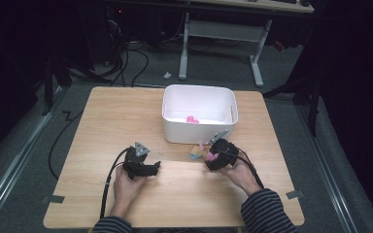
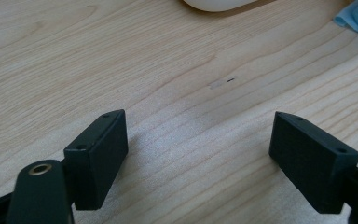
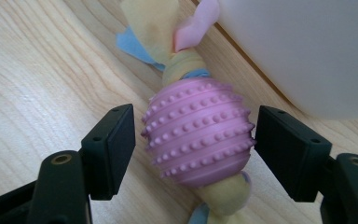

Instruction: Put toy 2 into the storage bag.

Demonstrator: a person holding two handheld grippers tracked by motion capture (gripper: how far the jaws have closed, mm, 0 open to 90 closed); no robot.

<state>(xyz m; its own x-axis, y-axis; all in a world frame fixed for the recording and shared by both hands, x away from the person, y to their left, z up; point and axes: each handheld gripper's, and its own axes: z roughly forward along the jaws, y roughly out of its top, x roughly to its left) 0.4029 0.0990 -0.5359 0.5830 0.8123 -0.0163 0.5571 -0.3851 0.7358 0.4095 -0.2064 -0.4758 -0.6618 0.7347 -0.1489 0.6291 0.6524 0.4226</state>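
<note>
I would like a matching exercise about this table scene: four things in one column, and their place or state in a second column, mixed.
Things:
1. pink studded ball toy
2. white tub
3. left gripper
4. small pink object

Places or states:
A. inside the tub
B. open over bare wood
C. between the right gripper's open jaws
D. at the table's far middle

Pairs: 1-C, 2-D, 3-B, 4-A

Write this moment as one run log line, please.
left gripper: open, empty, over table | right gripper: open, jaws around pink ball toy, not pressing | white bin: beside toy
</note>
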